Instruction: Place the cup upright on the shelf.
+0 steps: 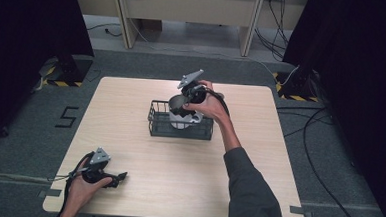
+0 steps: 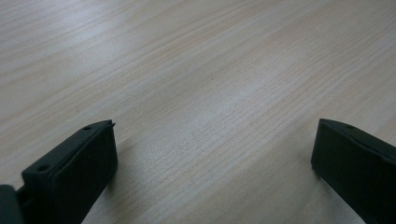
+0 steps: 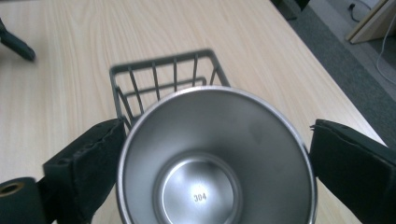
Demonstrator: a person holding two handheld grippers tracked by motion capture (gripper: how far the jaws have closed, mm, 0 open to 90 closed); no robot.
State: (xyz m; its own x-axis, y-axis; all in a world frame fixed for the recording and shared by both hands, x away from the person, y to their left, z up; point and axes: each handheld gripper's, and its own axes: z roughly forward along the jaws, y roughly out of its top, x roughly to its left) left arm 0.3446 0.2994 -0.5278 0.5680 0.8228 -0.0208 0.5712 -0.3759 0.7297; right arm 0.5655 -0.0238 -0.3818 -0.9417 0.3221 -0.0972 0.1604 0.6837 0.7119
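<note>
The right gripper (image 1: pixel 185 102) is hanging over the black wire basket (image 1: pixel 180 125) in the middle of the frame, and its fingers (image 3: pixel 88 163) are sitting on either side of a steel cup (image 3: pixel 217 156), apparently clamping it just under the rim. In the right gripper view the cup is mouth-up toward the camera, "304" stamped on its floor, with the basket's end wall poking out beyond it at upper centre. Main worry: smooth polished steel held by two flat pads is asking to slip, and since the walls taper, the cup could slide down or twist out if the grip is only light. There's also something white (image 1: pixel 185 119) already sitting in the basket right under the cup, hard to tell what it is, so lowering blind could knock into it or leave the cup tilted on top. The basket looks light too, so a bump on its wire rim might shove it across the worktop (image 1: pixel 143 156). The left gripper (image 1: pixel 111 177) is idling at the lower left of the high view, fingers (image 2: pixel 74 172) spread wide with nothing between them, hovering low over bare wood. The worktop is pale wood-grain laminate, sitting on grey carpet with a "5" (image 1: pixel 66 117) marked at the left, black curtains on both sides, cables trailing on the right, and wooden furniture legs at the top.
</note>
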